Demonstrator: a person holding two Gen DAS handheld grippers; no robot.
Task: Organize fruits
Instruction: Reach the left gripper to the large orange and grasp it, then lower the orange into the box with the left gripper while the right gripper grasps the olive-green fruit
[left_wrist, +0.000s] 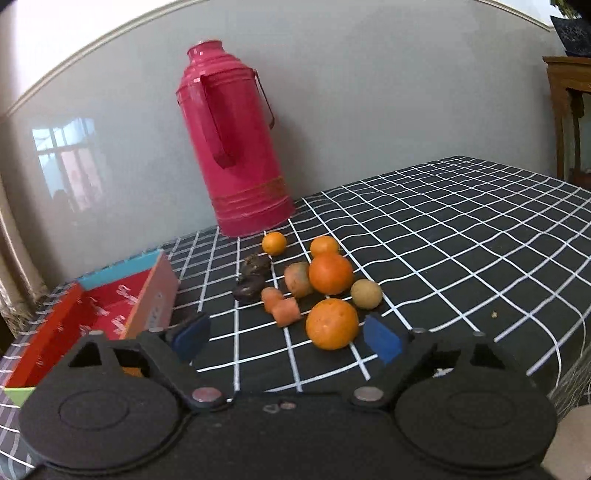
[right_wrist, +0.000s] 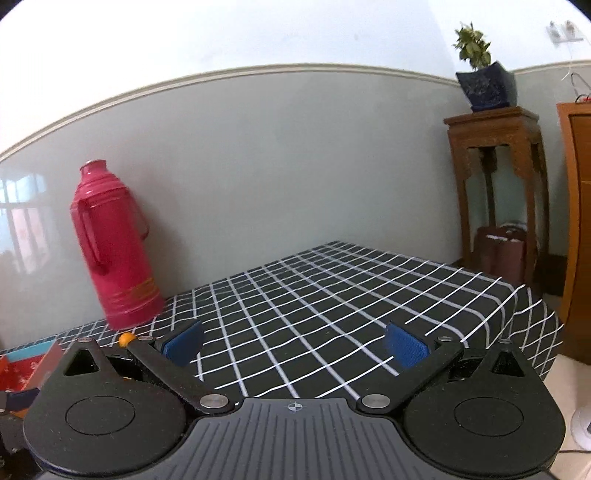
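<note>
Left gripper (left_wrist: 288, 338): nearest the lens, its jaws spread wide with nothing between the blue pads (left_wrist: 382, 338); it sits low over the checked tablecloth (left_wrist: 461, 236), just short of the fruit pile.
Nearest orange (left_wrist: 332, 324): on the cloth in front of the red thermos (left_wrist: 236, 147), closest of the pile to the left gripper, lying between the lines of its two fingers but touched by neither.
Large orange (left_wrist: 330, 274): behind the nearest orange, closer to the thermos.
Small oranges: one (left_wrist: 274, 243) just in front of the thermos base, another (left_wrist: 324, 246) beside it, touching the large orange.
Round tan fruit (left_wrist: 365, 293): at the pile's far side from the thermos, beside the large orange.
Brownish fruit (left_wrist: 298, 279): against the large orange, on its thermos side.
Carrot-coloured pieces (left_wrist: 280, 304): two stubby chunks, near the nearest orange.
Dark wrinkled fruits (left_wrist: 251, 280): two, in front of the thermos, at the pile's edge toward the box.
Red box (left_wrist: 88, 314): open-topped, with a blue rim and coloured walls, to the side of the thermos at the table edge; what it holds cannot be told.
Right gripper (right_wrist: 295, 347): jaws wide apart and holding nothing, over bare cloth well off to the side of the thermos.
Wooden stand (right_wrist: 495, 177): beyond the table, far from the thermos, bearing a potted plant (right_wrist: 480, 74).
</note>
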